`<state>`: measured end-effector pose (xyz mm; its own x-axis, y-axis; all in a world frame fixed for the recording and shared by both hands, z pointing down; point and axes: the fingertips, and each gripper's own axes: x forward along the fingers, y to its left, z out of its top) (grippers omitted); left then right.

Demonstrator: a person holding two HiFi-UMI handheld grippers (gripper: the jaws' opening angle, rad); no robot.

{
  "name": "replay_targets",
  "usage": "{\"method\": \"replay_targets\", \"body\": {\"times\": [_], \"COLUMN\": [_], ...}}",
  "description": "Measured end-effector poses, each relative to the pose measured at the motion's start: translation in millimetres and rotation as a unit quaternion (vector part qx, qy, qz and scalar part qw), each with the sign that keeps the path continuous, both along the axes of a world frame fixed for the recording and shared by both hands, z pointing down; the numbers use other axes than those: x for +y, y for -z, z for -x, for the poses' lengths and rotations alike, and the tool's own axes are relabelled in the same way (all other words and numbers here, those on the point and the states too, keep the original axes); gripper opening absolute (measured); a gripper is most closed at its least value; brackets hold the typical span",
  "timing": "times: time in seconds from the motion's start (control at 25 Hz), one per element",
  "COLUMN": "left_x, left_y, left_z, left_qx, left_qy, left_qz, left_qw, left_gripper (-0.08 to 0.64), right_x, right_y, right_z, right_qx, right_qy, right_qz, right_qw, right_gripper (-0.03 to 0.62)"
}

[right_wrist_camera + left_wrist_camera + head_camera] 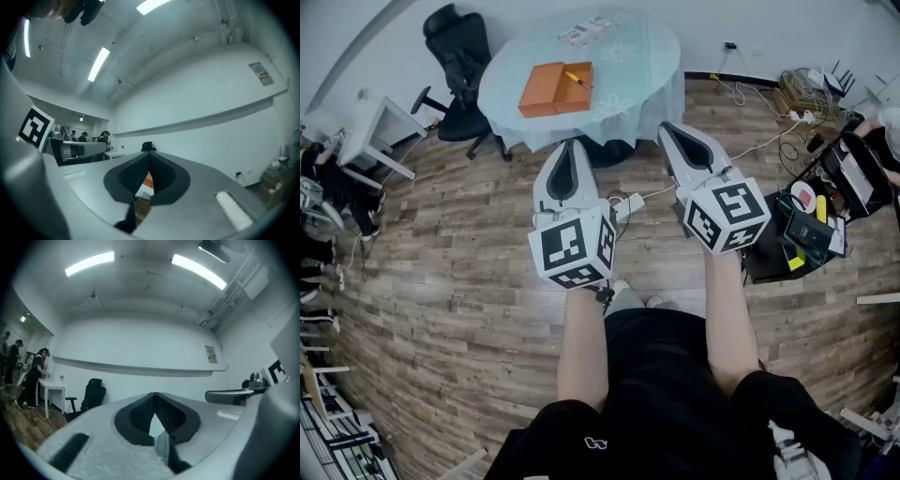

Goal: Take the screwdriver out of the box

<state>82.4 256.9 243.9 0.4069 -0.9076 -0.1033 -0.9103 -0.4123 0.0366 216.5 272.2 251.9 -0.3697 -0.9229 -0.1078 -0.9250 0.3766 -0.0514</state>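
1 screwdriver [577, 80] with a yellow handle lies across the right part of the orange box [546, 90]; we cannot tell whether it rests inside that part or on top of it. The box sits on the round table [652, 66], which has a pale cover. It is toward the table's left half in the head view, and some printed papers [584, 30] lie near the far edge.

Neither of our 2 grippers touches the box or the tool. The left gripper [571, 143] points toward the table, its tip at the near rim in the head view. The screwdriver lies straight beyond it, well apart. Its jaws are pressed together at the tips, with nothing between them.

The right gripper [667, 127] is held beside the left one and also aims at the table, so the screwdriver lies ahead of it and off to its left. Its jaws are likewise closed and empty. Through the slit behind their tips, the right gripper view shows a sliver of the orange box.

Around the table we see a black office chair [457, 70] on the left and a white desk [373, 124] farther left. A white power strip [625, 204] lies on the wooden floor [459, 281], seen between the grippers. A dark cart [811, 225] crowded with small items stands on the right. In the left gripper view, people [36, 376] stand by the white desk.
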Motion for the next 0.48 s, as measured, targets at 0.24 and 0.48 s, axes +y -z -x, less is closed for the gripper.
{"method": "replay_targets", "body": {"times": [0.24, 0.48], "left_x": [2, -3], "left_y": [3, 10], "left_z": [-5, 22], "left_qx": [0.004, -0.001], "left_qy": [0.0, 0.023], "left_qz": [-0.003, -0.01], "left_qw": [1.0, 0.9997], "left_gripper": [0.002, 0.002], "right_x": [0, -22], "right_y": [7, 17], "right_z": [-10, -12], "right_qx": [-0.022, -0.06], "right_qy": [-0.002, -0.006], "right_qz": [-0.012, -0.017], "right_qw": [1.0, 0.998], "right_gripper": [0.008, 0.009]}}
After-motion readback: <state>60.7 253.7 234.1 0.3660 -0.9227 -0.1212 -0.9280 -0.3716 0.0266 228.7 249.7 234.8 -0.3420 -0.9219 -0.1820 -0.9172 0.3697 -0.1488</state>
